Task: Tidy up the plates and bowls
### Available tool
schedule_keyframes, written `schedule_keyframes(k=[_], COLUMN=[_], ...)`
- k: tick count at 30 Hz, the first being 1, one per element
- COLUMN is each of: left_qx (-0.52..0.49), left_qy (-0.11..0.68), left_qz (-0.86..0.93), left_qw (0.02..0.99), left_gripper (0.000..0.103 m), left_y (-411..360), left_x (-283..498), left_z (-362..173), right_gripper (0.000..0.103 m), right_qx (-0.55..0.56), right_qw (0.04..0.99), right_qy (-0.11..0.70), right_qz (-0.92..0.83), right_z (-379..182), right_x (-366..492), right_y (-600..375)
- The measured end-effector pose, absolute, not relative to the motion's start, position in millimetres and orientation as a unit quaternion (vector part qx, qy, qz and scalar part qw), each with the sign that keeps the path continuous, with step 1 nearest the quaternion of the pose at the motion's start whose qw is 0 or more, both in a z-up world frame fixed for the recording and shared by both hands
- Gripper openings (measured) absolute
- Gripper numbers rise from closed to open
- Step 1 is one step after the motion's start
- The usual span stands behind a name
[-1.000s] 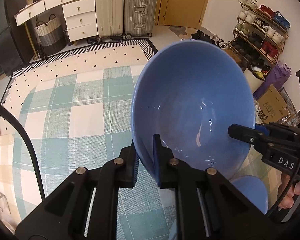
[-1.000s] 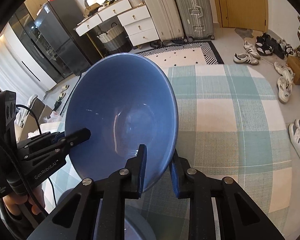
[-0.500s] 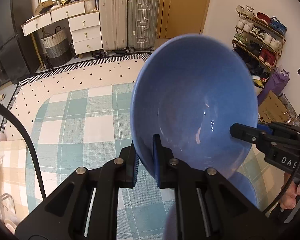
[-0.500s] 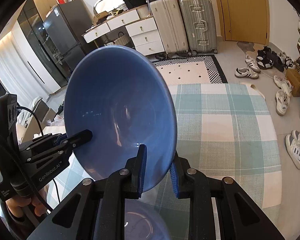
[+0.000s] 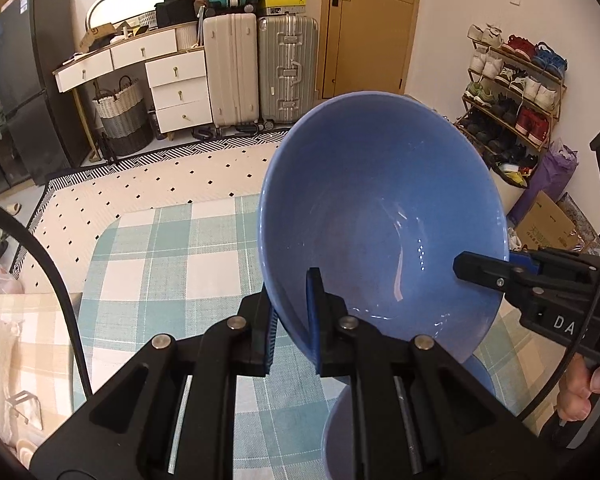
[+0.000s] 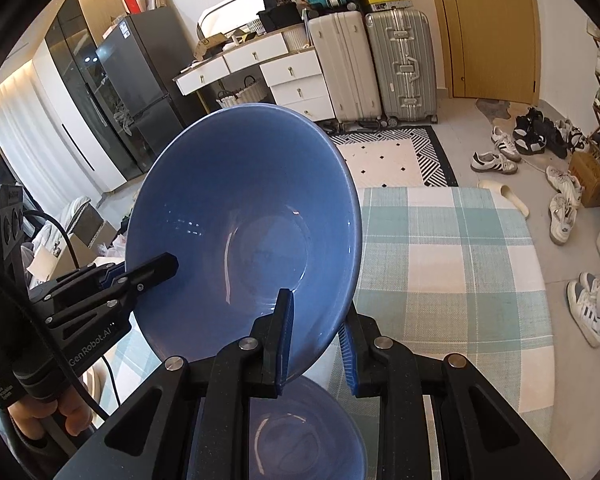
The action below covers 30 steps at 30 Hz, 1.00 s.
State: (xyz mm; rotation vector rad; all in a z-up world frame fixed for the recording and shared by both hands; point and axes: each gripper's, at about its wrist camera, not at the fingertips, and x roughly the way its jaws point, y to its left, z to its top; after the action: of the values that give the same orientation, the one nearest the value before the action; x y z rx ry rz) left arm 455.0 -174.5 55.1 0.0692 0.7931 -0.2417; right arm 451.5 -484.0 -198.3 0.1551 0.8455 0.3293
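Both the left gripper [image 5: 294, 320] and right gripper [image 6: 316, 334] clamp the rim of an empty blue bowl [image 5: 380, 232]; beneath them sits a second blue bowl [image 6: 284, 432], also empty.

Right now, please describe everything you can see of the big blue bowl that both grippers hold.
The big blue bowl is round, deep and glossy, apparently glazed ceramic, and empty. It is tilted, raised above the checked tablecloth. The left gripper and the right gripper each clamp its rim at opposite sides. A second blue bowl sits below it.
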Motion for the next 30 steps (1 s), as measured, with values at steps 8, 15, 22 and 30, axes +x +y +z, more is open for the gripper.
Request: schedule_keyframes(k=[8,15,22,30], left_qx=[0.036,0.035,0.035,0.038], left_qy=[0.373,0.366,0.364,0.370], left_qz=[-0.118,-0.122,-0.123,-0.127], left_qw=[0.920,0.922,0.923,0.920], left_gripper=[0.010,0.010,0.010,0.011], left_y=[-176.8,-180.5,-183.1,-183.9], left_x=[414.1,375.5,337.0,302.8], left_z=[87.5,112.3,122.7,114.9], right_gripper=[0.023,0.023,0.023,0.023], right_qx=[0.074,0.073,0.070,0.066], right_qw=[0.902,0.907,0.908,0.908], right_qy=[0.393,0.382,0.379,0.381], right_qz=[0.161,0.163,0.161,0.159], right_z=[-181.8,-169.9,-165.8,-170.0], right_x=[423.9,398.4,373.4,348.3], right_y=[-482.6,-484.1,-483.6,-482.7])
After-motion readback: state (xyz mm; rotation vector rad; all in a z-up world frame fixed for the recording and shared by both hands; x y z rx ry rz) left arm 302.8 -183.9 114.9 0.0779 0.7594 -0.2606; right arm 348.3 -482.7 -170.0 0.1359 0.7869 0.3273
